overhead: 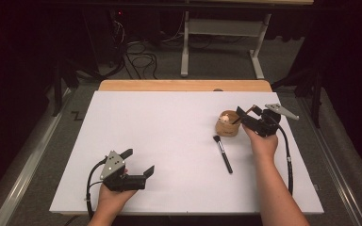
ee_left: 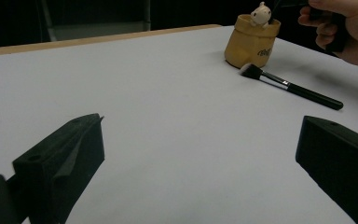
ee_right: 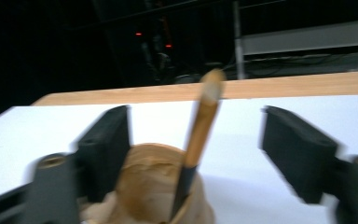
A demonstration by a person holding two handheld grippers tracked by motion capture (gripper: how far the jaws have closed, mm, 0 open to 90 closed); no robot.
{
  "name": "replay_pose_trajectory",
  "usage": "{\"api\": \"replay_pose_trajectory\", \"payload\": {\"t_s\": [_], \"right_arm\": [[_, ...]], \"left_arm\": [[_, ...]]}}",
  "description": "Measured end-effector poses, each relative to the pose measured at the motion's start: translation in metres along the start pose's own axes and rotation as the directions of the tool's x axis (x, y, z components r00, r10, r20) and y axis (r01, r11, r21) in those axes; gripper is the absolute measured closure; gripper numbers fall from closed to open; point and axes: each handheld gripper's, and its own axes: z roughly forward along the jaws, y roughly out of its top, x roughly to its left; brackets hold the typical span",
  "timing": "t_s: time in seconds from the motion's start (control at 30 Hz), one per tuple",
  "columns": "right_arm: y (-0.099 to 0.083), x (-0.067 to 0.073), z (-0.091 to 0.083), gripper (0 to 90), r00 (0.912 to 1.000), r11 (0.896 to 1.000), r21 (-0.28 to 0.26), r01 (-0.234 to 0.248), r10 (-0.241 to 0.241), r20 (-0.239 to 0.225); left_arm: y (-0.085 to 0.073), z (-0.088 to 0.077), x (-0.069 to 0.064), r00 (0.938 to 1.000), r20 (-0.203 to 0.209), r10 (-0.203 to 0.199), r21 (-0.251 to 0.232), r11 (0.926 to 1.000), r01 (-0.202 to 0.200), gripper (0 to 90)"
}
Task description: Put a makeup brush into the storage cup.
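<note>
Black tongs (overhead: 137,161) with grey plates, black cables.

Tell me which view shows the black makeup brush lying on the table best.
The left gripper view: the black makeup brush lies whole and sharp, pale bristles toward the yellow cup. The high view shows it smaller, bristles toward the cup.

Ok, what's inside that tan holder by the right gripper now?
A brush with a wooden handle stands tilted in the tan holder, between the right gripper's open jaws. A small white figure sits at its rim. The holder's wall hides the bottom.
</note>
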Motion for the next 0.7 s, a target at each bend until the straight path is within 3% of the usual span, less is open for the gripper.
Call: {"api": "replay_pose_trajectory", "payload": {"t_s": [0.17,0.3,0.4,0.7], "right_arm": [[0.001,0.001,-0.003,0.8,0.9999,1.000,0.007,0.016,-0.016,-0.002],[0.000,0.002,-0.006,0.3,0.9991,0.999,0.019,0.041,-0.040,-0.009],[-0.004,0.002,-0.011,0.3,0.9986,0.999,-0.003,0.050,-0.050,-0.019],[-0.016,0.001,-0.021,0.3,0.9976,0.998,0.014,0.060,-0.060,-0.034]], "left_arm": [[0.000,0.000,0.000,1.0000,0.001,0.002,0.001,1.0000,-0.002,1.9],[0.000,0.000,-0.001,1.0000,0.000,0.005,0.002,1.0000,-0.005,1.9],[0.000,0.001,-0.001,1.0000,0.001,0.007,0.004,1.0000,-0.007,1.9],[-0.001,0.003,-0.002,1.0000,0.001,0.006,0.007,1.0000,-0.006,1.9]]}}
